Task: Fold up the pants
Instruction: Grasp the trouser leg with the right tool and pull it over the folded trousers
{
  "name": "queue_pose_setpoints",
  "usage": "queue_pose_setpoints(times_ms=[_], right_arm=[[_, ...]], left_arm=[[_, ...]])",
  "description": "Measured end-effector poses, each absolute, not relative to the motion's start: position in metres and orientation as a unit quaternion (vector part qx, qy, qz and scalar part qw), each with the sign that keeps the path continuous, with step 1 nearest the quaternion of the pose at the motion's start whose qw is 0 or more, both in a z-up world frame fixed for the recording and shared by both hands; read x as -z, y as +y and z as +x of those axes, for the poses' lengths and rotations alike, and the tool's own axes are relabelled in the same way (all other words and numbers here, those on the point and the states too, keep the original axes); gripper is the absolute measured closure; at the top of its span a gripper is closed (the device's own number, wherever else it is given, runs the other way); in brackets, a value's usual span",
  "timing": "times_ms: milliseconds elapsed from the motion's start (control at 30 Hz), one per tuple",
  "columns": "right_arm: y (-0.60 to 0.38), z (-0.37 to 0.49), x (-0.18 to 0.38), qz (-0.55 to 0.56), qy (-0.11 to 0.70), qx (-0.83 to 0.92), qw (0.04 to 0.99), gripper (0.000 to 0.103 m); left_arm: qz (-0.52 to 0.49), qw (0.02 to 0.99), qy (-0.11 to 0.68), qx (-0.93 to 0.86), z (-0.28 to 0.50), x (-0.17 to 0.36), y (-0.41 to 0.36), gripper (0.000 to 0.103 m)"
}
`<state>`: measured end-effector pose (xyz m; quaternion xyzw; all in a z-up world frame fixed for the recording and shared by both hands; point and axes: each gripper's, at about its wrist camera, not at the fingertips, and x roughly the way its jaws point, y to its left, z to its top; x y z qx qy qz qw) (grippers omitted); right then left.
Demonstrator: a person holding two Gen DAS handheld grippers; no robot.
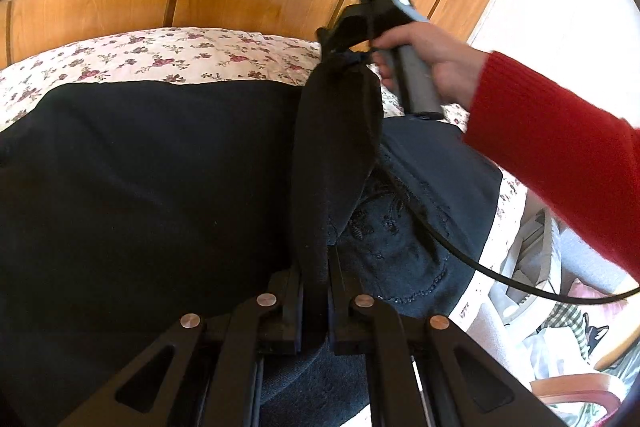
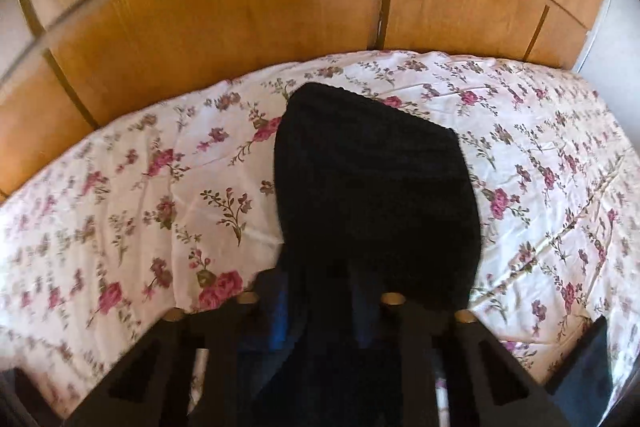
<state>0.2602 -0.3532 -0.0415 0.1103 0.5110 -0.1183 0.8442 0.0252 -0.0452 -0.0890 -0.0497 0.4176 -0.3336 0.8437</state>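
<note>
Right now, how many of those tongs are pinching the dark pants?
2. The left tongs grip a fold of the pants near the camera; the right tongs, held by a hand, pinch the same fold farther away, above the flowered bedspread.

Support is a bed with a white sheet printed with pink-and-purple flowers [image 2: 152, 195], butted against a glossy orange-brown wooden panelled wall [image 2: 224, 39]. Black fabric pants [image 1: 140, 187] lie spread on the sheet, short of the wall.
</note>
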Motion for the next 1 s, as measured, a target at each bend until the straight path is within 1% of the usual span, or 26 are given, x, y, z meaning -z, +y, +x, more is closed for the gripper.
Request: queue_pose_setpoints(times_ms=[33,133,367,500,700,800,933,967,1000], right_arm=[[-0.358,0.252,0.035,0.116,0.502,0.116,0.849,0.093],[-0.373,0.228,0.018,0.133,0.472,0.112,0.865,0.095],[-0.410,0.152,-0.028,0.218,0.378,0.093,0.895,0.095],[-0.436,0.099,-0.041,0.236,0.350,0.098,0.901,0.095],[-0.464,0.033,-0.024,0.325,0.311,0.090,0.888,0.095],[-0.470,0.001,-0.001,0.375,0.300,0.089,0.873,0.095],[-0.475,-0.022,0.033,0.417,0.313,0.092,0.848,0.094],[-0.476,-0.026,0.041,0.432,0.314,0.093,0.841,0.091],[-0.478,-0.029,0.050,0.451,0.314,0.093,0.830,0.091]], left_arm=[[-0.049,0.844,0.418,0.333,0.025,0.089,-0.045,0.096],[-0.050,0.844,0.418,0.331,0.026,0.088,-0.045,0.096],[-0.045,0.849,0.415,0.326,0.023,0.082,-0.045,0.096],[-0.034,0.853,0.408,0.324,0.020,0.074,-0.045,0.096],[0.000,0.869,0.374,0.325,0.008,0.056,-0.041,0.096],[0.011,0.872,0.362,0.331,0.003,0.052,-0.035,0.096],[0.021,0.867,0.366,0.337,-0.001,0.060,-0.033,0.096],[0.024,0.866,0.369,0.337,-0.001,0.063,-0.033,0.096],[0.024,0.865,0.369,0.338,-0.003,0.065,-0.033,0.096]])
